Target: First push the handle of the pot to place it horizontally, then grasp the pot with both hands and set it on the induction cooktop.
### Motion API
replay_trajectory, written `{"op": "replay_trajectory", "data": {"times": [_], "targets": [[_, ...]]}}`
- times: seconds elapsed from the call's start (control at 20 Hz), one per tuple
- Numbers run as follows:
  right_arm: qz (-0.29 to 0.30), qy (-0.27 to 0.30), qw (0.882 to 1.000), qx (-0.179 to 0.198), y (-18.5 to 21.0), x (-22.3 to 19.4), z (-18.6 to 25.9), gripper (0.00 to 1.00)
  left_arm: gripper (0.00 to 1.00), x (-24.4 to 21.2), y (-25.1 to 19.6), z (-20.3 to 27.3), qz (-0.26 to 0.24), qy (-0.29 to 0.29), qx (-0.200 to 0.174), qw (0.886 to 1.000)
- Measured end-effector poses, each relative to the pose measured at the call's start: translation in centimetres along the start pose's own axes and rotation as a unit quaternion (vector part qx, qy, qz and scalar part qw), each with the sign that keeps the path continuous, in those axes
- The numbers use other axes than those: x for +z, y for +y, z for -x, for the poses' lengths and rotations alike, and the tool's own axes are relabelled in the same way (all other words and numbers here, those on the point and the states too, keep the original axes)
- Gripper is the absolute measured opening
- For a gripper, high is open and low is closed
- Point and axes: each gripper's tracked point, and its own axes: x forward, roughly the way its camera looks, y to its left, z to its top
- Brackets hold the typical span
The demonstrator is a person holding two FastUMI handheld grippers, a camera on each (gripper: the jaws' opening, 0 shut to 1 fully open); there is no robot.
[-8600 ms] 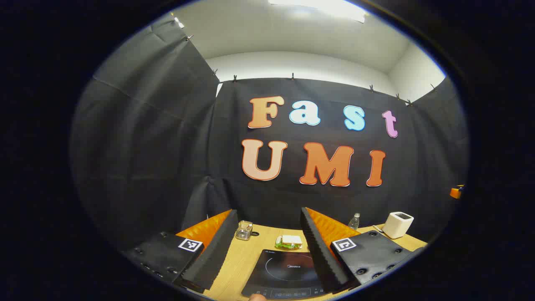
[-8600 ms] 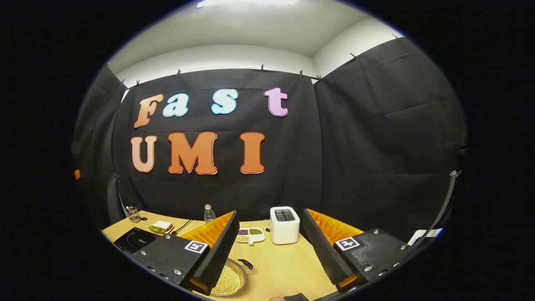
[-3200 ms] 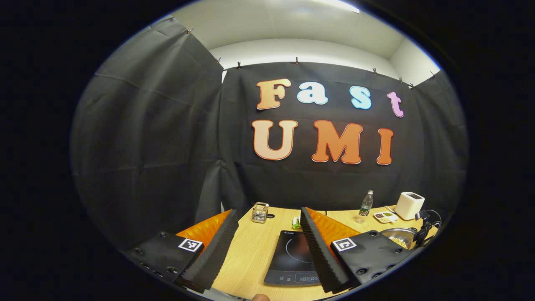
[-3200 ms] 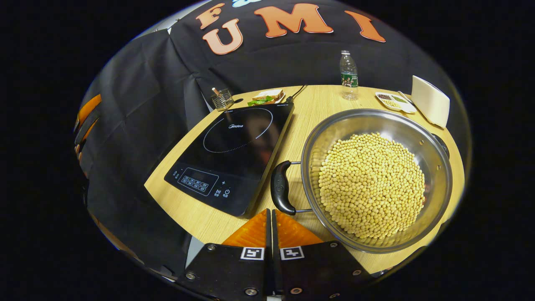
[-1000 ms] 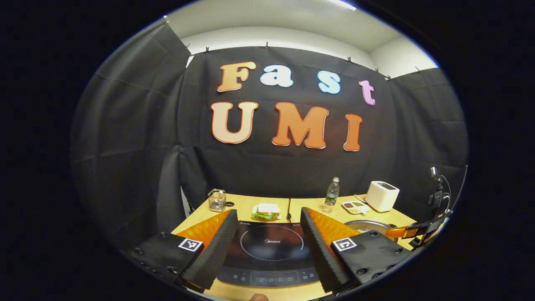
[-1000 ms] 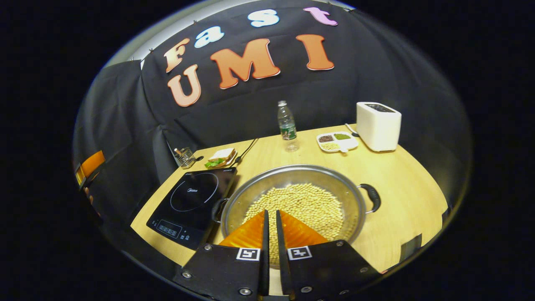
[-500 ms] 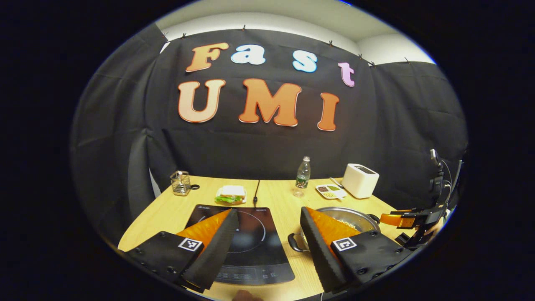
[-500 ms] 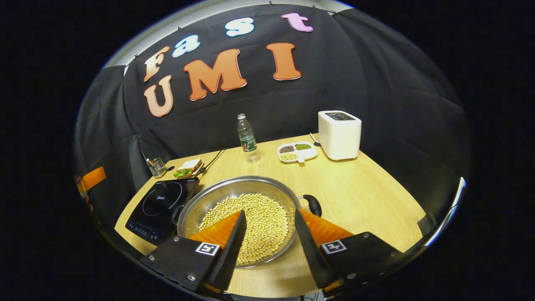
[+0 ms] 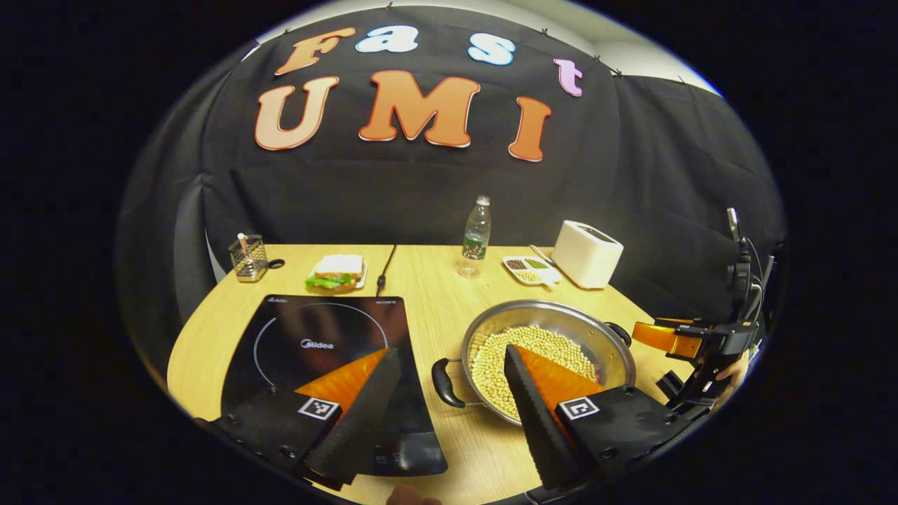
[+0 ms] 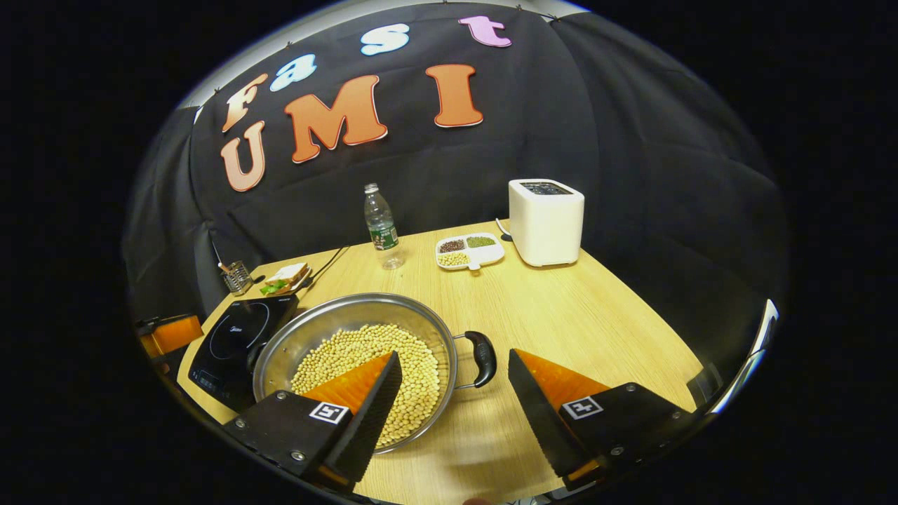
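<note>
Wooden table (image 10: 561, 308), black cloth wall (image 10: 631, 175), pot (image 10: 337, 322) beside induction cooktop (image 10: 231, 337)

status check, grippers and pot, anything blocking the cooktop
Left gripper open, lined up on the pot's left handle. Right gripper open at the right handle. Pot on the table beside the cooktop, not gripped. Cooktop bare.

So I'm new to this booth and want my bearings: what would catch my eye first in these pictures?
The steel pot heaped with pale beans, in the middle of the wooden table, with a black handle on each side. Beside it lies the black induction cooktop, bare. The left gripper and right gripper both hang open, each in front of a pot handle; a white toaster stands at the back.
</note>
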Motion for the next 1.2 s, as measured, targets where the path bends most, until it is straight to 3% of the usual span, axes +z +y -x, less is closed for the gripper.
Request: {"op": "replay_trajectory", "data": {"times": [0.45,1.2], "targets": [[0.003,0.016,1.0,-0.01,-1.2,-0.5,-3.2,0.95,0.98,-4.8,-1.6,-5.7,0.014,0.081,-0.007,0.997],[0.025,0.08,0.996,-0.004,0.0,-3.6,-7.7,0.94,0.99,-6.9,-1.0,-9.8,0.021,0.137,0.004,0.99]]}}
